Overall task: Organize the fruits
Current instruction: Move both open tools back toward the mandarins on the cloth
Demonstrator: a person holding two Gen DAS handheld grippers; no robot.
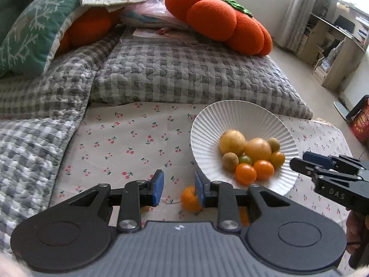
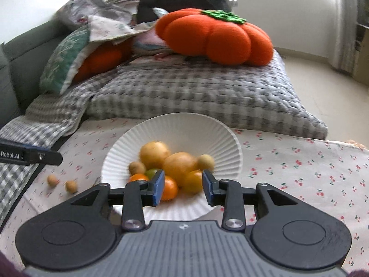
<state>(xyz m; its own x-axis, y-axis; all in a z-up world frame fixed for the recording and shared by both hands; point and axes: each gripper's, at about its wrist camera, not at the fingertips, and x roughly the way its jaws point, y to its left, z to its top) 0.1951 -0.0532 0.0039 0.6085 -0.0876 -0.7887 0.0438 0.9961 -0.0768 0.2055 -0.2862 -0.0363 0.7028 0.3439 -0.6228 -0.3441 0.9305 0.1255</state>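
Orange cherry tomato (image 1: 189,198) lies on the cherry-print worktop (image 1: 120,143), beside the white plate (image 1: 207,124), just under the left hand-held gripper (image 1: 178,190), whose jaws stand apart, empty.

cloth: the cherry-print cloth (image 1: 129,143) lies over the surface right in front of me.
quilt: a grey checked quilt (image 1: 184,76) sits bunched just behind that cloth, touching its far edge.
pumpkin cushion: an orange pumpkin cushion (image 1: 219,18) rests on the quilt's far right corner.
green pillow: a green patterned pillow (image 1: 30,39) leans at the quilt's far left, over a second orange cushion (image 1: 90,27).
shelves: wooden shelves (image 1: 334,43) stand well right of the quilt, beside a pale curtain (image 1: 302,7).
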